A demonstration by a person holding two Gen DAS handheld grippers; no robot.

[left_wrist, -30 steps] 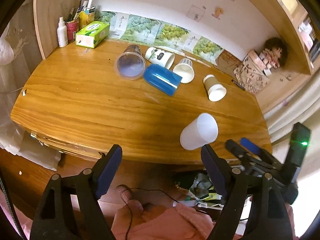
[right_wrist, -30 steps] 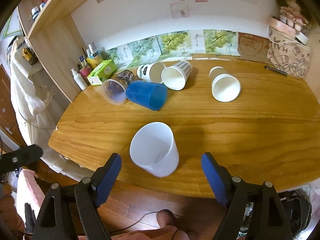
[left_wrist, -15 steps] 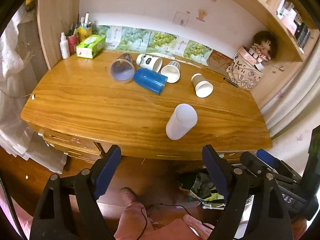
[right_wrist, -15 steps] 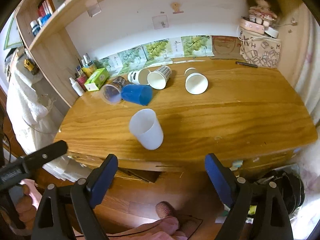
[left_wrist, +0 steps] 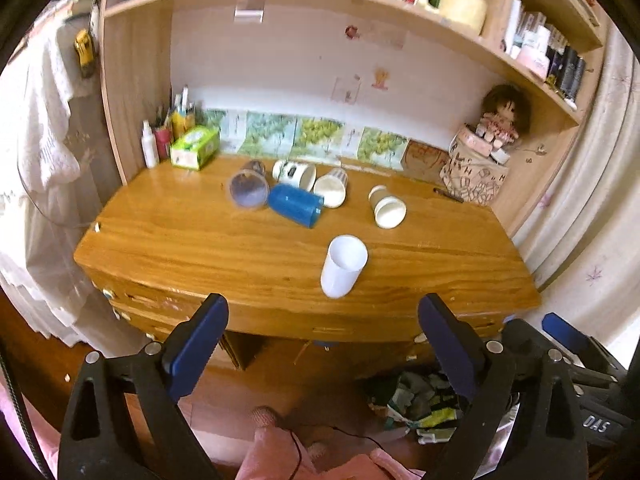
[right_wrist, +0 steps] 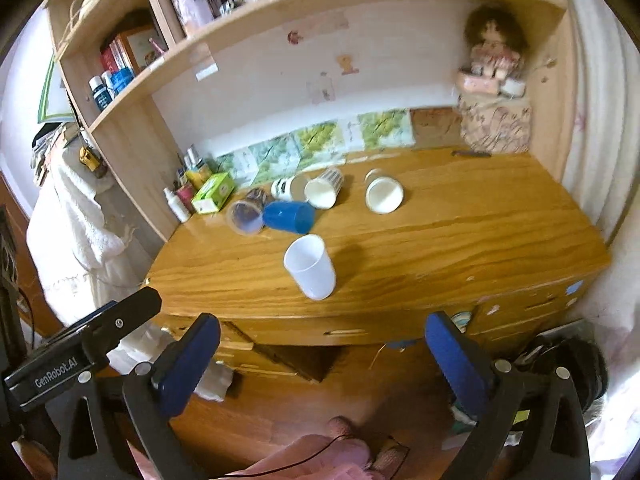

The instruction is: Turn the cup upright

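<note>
A white plastic cup (left_wrist: 343, 267) stands upright near the front edge of the wooden desk (left_wrist: 200, 248); it also shows in the right wrist view (right_wrist: 311, 267). Behind it several cups lie on their sides: a blue cup (left_wrist: 295, 204), a clear cup (left_wrist: 248, 190), a printed mug (left_wrist: 294, 173), a striped paper cup (left_wrist: 331, 189) and a white paper cup (left_wrist: 386, 207). My left gripper (left_wrist: 322, 344) is open and empty, well back from the desk and below its edge. My right gripper (right_wrist: 322, 356) is open and empty, equally far back.
A green tissue box (left_wrist: 195, 148), bottles and pens stand at the desk's back left. A doll on a patterned bag (left_wrist: 476, 168) sits at the back right. Shelves with books hang above. Drawers front the desk; clutter lies on the floor (left_wrist: 420, 408).
Both grippers have pulled back and away from the desk and tilted up, so the shelves show. The white cup stands in place on the desk.
</note>
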